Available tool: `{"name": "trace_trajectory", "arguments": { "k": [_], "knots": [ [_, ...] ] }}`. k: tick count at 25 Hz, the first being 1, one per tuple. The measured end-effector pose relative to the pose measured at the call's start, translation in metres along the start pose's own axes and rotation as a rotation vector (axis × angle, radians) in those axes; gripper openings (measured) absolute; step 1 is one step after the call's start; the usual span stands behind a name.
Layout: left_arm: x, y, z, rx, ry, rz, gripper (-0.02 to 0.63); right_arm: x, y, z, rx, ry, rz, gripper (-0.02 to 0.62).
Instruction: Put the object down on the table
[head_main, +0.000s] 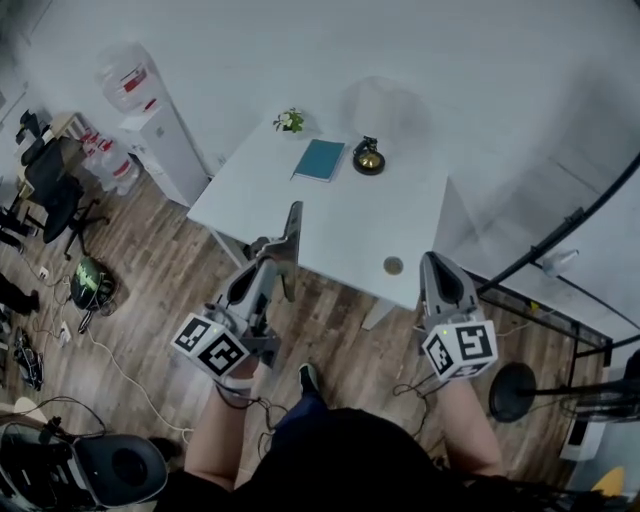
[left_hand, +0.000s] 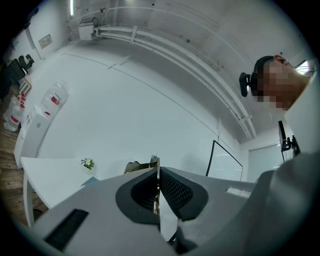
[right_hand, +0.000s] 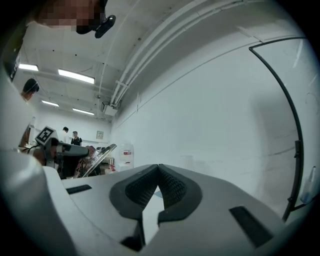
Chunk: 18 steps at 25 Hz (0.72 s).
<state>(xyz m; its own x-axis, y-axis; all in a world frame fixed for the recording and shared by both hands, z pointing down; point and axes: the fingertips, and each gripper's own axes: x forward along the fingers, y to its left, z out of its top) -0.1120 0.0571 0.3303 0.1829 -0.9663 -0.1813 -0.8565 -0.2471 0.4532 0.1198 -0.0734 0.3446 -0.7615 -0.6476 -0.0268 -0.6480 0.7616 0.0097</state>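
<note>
My left gripper (head_main: 283, 262) is shut on a thin flat grey plate (head_main: 295, 225), which stands upright and edge-on above the near left edge of the white table (head_main: 340, 225). In the left gripper view the plate's edge (left_hand: 156, 167) runs straight up between the black pads (left_hand: 175, 192) of the left gripper (left_hand: 157, 175). My right gripper (head_main: 433, 265) hovers over the table's near right corner, shut and with nothing in it. Its tips meet in the right gripper view (right_hand: 158, 167), where the plate (right_hand: 99, 159) shows at the left.
On the table lie a teal book (head_main: 320, 159), a small potted plant (head_main: 290, 120), a black and gold ornament (head_main: 369, 157) and a small round disc (head_main: 393, 265). A water dispenser (head_main: 160, 140), office chairs (head_main: 55, 195), floor cables and a black stand base (head_main: 513, 392) surround it.
</note>
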Motion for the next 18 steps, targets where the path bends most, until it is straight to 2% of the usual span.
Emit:
{"name": "trace_trajectory", "arguments": {
  "k": [4,10,15,18],
  "knots": [
    [0.026,0.052,0.009,-0.033,0.029,-0.036,0.005,0.044,0.005,0.004,-0.025,0.015,-0.048,0.006],
    [0.056,0.122,0.003,-0.086,0.099,-0.07,0.006,0.087,0.013,-0.011,-0.031,0.07,-0.121,0.005],
    [0.086,0.153,-0.011,-0.116,0.156,-0.093,0.006,0.109,0.009,-0.027,-0.024,0.118,-0.152,0.006],
    [0.112,0.162,-0.022,-0.108,0.183,-0.103,0.006,0.122,-0.004,-0.035,-0.015,0.128,-0.154,0.005]
  ]
}}
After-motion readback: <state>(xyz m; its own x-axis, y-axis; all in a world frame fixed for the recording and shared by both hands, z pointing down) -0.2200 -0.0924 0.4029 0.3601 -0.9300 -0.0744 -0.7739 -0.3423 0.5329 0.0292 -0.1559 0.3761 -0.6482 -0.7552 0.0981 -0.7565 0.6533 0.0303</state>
